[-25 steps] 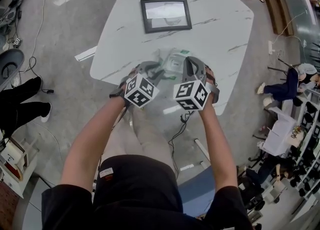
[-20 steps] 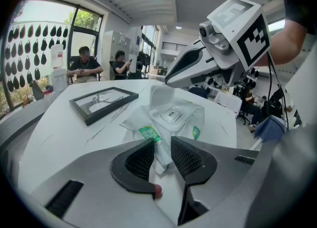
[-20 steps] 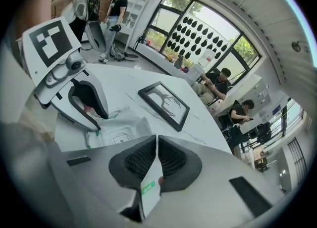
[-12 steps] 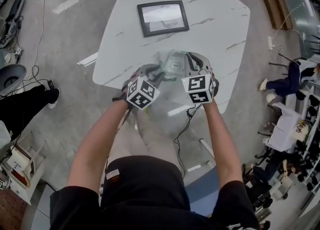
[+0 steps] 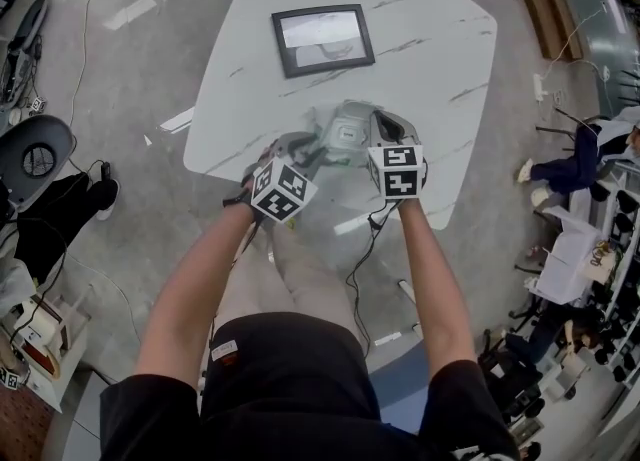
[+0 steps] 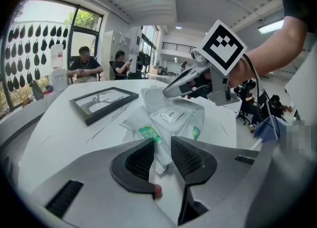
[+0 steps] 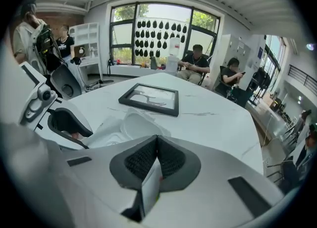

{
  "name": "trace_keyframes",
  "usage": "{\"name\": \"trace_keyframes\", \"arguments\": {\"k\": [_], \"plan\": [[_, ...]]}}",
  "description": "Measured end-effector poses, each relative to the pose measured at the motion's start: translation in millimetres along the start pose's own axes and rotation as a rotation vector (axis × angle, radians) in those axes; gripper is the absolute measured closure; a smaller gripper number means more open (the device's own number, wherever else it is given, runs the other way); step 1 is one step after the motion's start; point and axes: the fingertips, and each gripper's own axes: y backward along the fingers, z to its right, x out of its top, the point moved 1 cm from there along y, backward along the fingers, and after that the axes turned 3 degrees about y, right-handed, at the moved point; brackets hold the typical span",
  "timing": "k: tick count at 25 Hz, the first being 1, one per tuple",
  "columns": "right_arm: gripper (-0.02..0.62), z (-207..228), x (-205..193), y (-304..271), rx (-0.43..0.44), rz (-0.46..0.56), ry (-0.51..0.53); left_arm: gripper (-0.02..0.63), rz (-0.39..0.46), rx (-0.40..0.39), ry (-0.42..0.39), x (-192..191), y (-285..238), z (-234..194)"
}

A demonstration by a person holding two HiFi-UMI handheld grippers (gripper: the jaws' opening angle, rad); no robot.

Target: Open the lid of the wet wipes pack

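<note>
The wet wipes pack (image 5: pixel 343 136) (image 6: pixel 171 118) lies on the white marble table (image 5: pixel 430 29), white with green print. Its translucent lid (image 6: pixel 148 97) (image 7: pixel 134 125) stands flipped up, and a small label (image 6: pixel 172 115) shows underneath. My left gripper (image 5: pixel 315 154) (image 6: pixel 161 145) is shut on the pack's crimped near end. My right gripper (image 5: pixel 373 131) (image 6: pixel 168 91) (image 7: pixel 157 140) hovers at the lid's right rim. Its jaws are shut, with a thin white slip (image 7: pixel 150 185) caught between the pads.
A black picture frame (image 5: pixel 322 39) (image 6: pixel 101 102) (image 7: pixel 151 98) lies farther back on the table. The table's near edge (image 5: pixel 300 174) runs just under my hands. People sit at desks beyond the table, and cables (image 5: pixel 360 259) trail on the floor.
The right gripper has rolled about its own axis, so its marker cube now faces squarely up, and it has moved slightly in toward the pack. The left gripper has kept its hold in place.
</note>
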Motion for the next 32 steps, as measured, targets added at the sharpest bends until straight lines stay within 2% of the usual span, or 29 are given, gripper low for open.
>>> {"name": "trace_keyframes", "arguments": {"k": [8,14,21,23,26,29,32], "plan": [[0.595,2.7,-11.3,-17.1,0.016,-0.029,-0.09,0.483,0.002,0.0,-0.002,0.4,-1.2,-5.5],[0.595,-2.6,-13.8,-25.2,0.034,-0.039,-0.117,0.483,0.002,0.001,-0.002,-2.0,1.8,-9.1],[0.595,-2.2,-9.8,-23.5,0.003,0.028,-0.131,0.482,0.003,-0.003,-0.009,-1.3,1.4,-15.2],[0.595,-2.5,-9.7,-2.1,-0.029,0.055,-0.163,0.476,-0.002,-0.005,0.015,-5.4,5.5,-15.7],[0.595,-15.5,-23.6,56.9,-0.04,0.118,-0.292,0.474,0.011,0.041,0.027,-1.4,29.0,-13.3],[0.594,-45.5,-72.7,117.4,0.001,0.08,-0.293,0.421,0.021,0.02,0.026,0.3,67.2,6.0],[0.595,-76.0,-126.0,160.0,-0.015,0.009,-0.273,0.403,-0.048,-0.012,-0.013,-16.8,97.5,7.4]]}}
